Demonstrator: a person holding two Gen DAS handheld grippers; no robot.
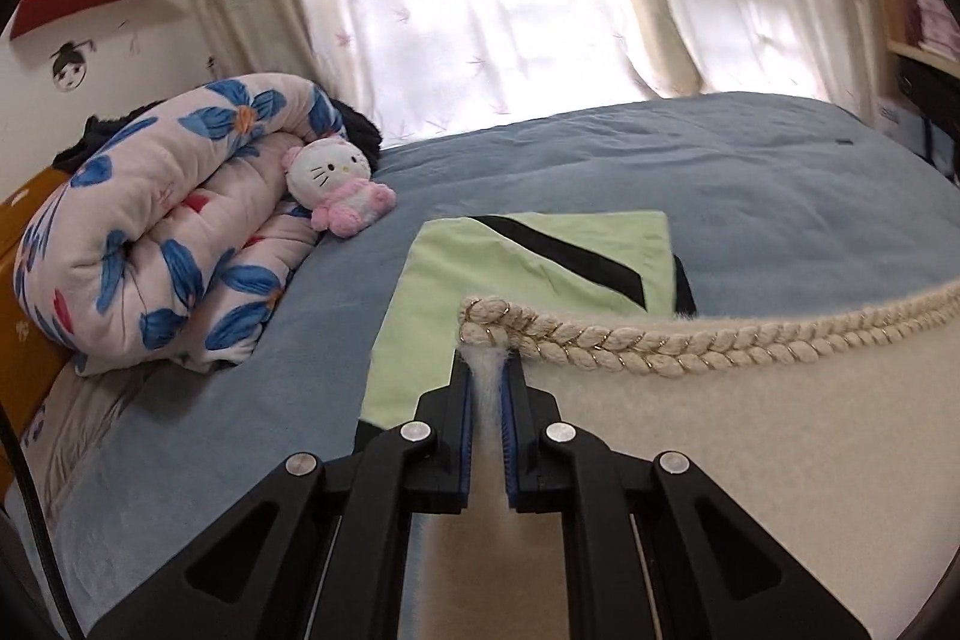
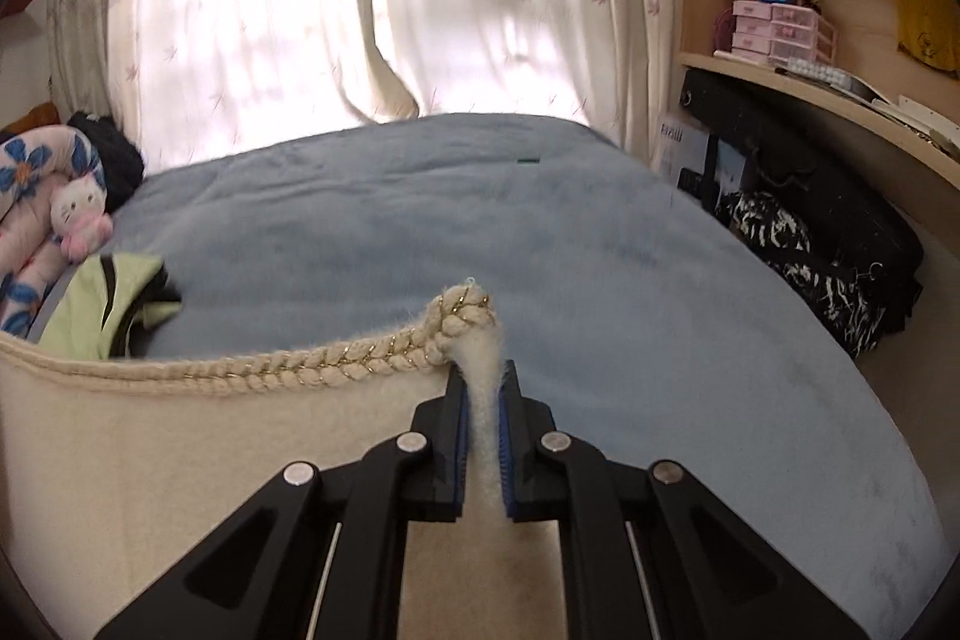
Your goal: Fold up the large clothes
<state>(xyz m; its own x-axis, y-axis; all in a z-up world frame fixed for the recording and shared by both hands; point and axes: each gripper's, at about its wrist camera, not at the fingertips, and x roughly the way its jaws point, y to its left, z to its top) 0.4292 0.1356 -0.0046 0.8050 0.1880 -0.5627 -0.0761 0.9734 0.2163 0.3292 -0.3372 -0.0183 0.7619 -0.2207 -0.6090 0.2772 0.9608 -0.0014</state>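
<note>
The left gripper [image 1: 487,370] pinches the cream garment [image 1: 750,430] at its braided edge, lower centre. The right gripper [image 2: 483,370] likewise clamps the garment's other corner. Beyond lie a folded green garment [image 1: 510,274] and the blue bedspread [image 2: 540,232].

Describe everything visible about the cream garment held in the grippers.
The cream garment looks like thick, fuzzy wool-like fabric. A twisted rope braid trim with thin gold thread runs along its upper edge. It is held up and spread between both grippers over the blue bed cover: the left gripper is shut on one end of that edge, the right gripper on the other. The edge sags slightly between them. Its lower part runs out of view.
</note>
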